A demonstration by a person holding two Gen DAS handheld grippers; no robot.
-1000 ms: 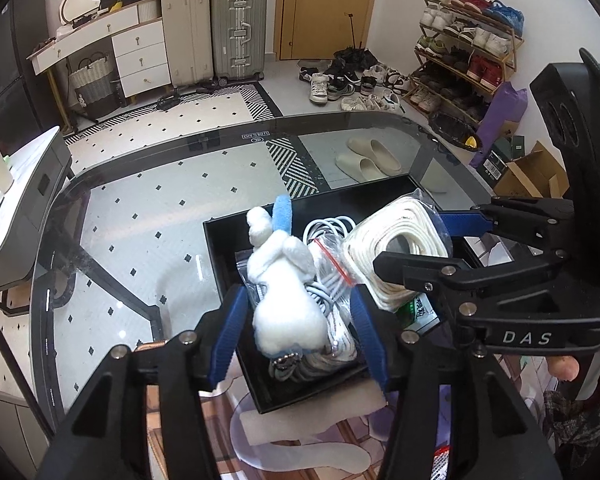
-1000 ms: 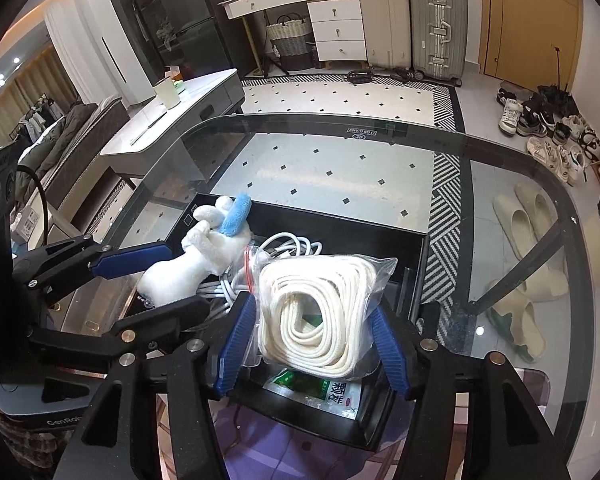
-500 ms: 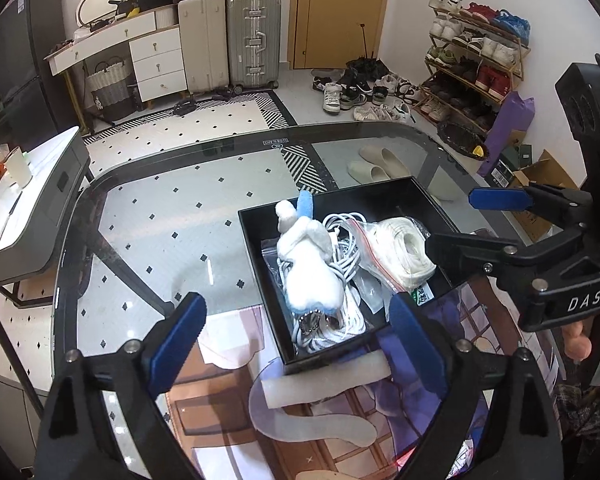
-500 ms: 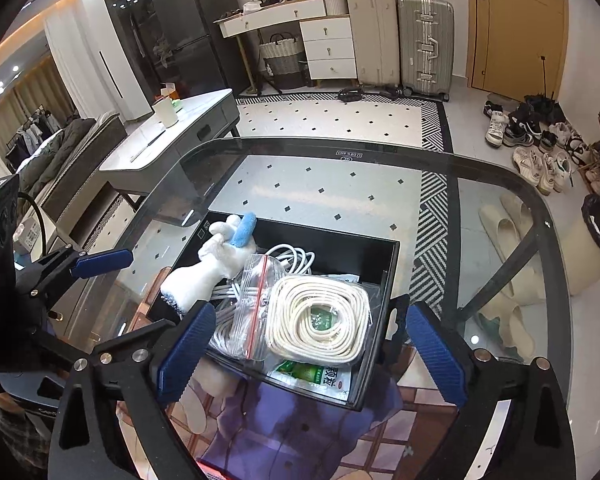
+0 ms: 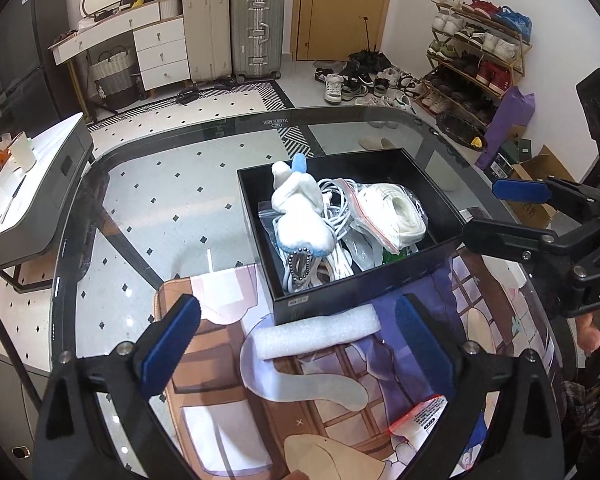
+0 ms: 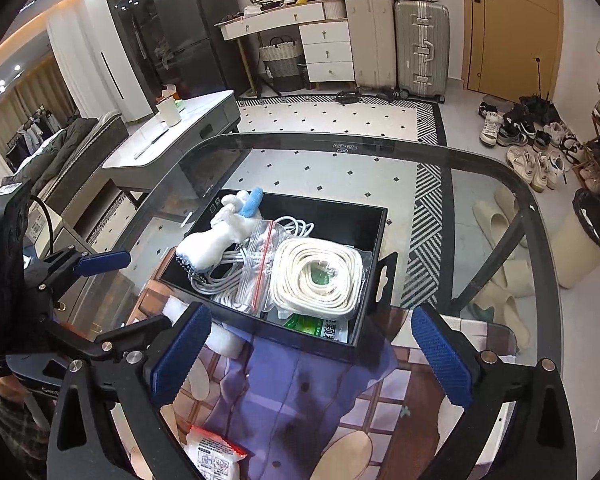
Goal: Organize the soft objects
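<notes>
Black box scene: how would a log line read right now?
left gripper: open | right gripper: open | white plush toy, bagged white rope coil: inside black box

The left tool (image 5: 298, 338) gapes wide above a foam roll (image 5: 318, 332) beside the black box (image 5: 340, 294).

The black box (image 5: 356, 292) stood open-topped, but a plush toy (image 5: 300, 216), grey cables (image 5: 332, 200) and a bagged rope coil (image 5: 400, 216) crowded its floor. Just before it a foam strip (image 5: 318, 332) lay across the printed mat (image 5: 332, 412). Left of the box the glass table (image 5: 148, 216) lay bare.
</notes>
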